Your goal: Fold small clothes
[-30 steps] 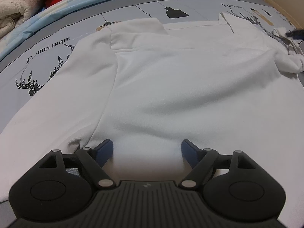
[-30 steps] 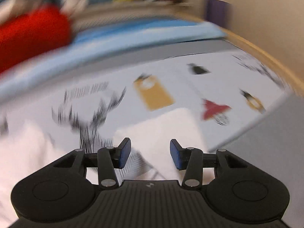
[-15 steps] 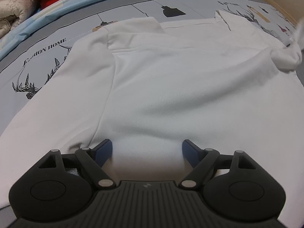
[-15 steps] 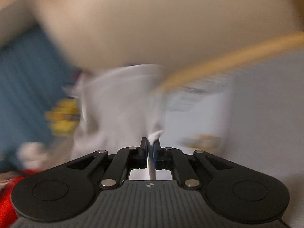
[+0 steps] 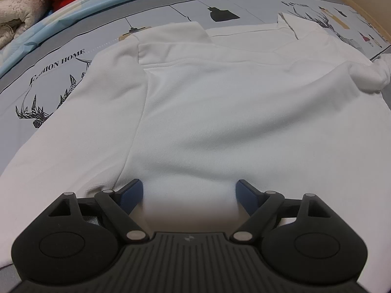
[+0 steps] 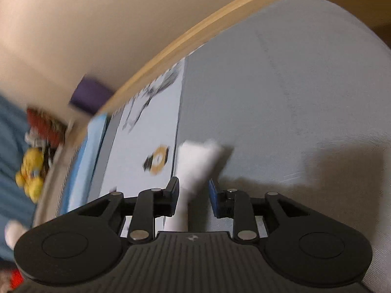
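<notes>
Grey printed bedsheet [image 5: 171, 14] covered the bed, deer and lamp graphics visible. White shirt [image 5: 220, 102] lay spread flat on it, collar at the far side, one sleeve [image 5: 369, 73] bunched at the right edge. Left tongs [image 5: 188, 193] sat released, jaws wide apart over the shirt's near hem, gripping nothing. Right tongs [image 6: 193, 195] were parted, a rolled white sleeve end [image 6: 198, 163] lying between the jaws, not clamped. Right view was motion-blurred. Wooden bed edge [image 6: 195, 31] ran behind.
</notes>
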### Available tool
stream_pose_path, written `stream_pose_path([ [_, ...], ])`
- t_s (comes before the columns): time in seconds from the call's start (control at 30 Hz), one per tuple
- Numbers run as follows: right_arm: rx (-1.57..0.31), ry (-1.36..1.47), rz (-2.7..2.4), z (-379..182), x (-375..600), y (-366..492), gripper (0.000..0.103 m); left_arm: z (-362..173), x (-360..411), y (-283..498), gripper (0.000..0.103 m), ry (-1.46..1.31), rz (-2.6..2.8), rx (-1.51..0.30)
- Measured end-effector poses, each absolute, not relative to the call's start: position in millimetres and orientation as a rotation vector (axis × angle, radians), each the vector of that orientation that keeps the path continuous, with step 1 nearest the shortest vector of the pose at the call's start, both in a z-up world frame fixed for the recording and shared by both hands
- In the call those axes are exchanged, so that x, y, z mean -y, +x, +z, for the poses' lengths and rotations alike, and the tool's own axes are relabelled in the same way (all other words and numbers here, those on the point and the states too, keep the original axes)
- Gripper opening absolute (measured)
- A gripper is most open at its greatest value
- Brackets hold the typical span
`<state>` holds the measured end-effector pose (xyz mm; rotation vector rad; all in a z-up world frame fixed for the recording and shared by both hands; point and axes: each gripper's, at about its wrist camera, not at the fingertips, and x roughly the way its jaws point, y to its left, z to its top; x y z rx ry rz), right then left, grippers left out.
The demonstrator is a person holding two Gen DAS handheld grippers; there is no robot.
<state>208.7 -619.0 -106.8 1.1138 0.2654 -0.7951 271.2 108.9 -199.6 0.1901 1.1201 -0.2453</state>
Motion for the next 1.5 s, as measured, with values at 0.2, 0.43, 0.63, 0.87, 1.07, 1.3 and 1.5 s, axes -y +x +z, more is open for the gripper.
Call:
stream_pose_path([
  [0.2,-0.34,1.111,-0.781,-110.6,608.4,221.3,0.036,-199.6,-108.6,271.9,0.088,0.189,-0.247,-1.122],
  [0.43,-0.486,1.015,-0.774,-130.4,614.8,257.8,0.003,-200.1,-108.7,271.1,0.088,0.188,-0.251,-1.116],
  [0.63,-0.311,0.803,-0.828,-87.6,603.9,237.6,0.003,-198.5,-111.8,272.0,0.088,0.183,-0.255,-1.124],
  [0.87,-0.495,0.777,-1.146,-101.2,610.9,221.1,0.008,-192.8,-115.8,275.3,0.086,0.182,-0.264,-1.138],
  [1.07,-0.352,0.548,-0.885,-44.2,534.4,244.9,0.025,-158.0,-146.5,282.3,0.066,-0.035,-0.192,-0.925],
  [1.3,-0.692,0.375,0.061,-61.0,344.2,327.1,0.03,-168.5,-159.6,309.9,0.063,-0.098,-0.046,-0.779],
  [1.5,-0.969,0.173,0.1,-121.2,251.5,350.8,0.036,-194.8,-157.3,337.5,0.062,-0.129,-0.047,-0.832],
])
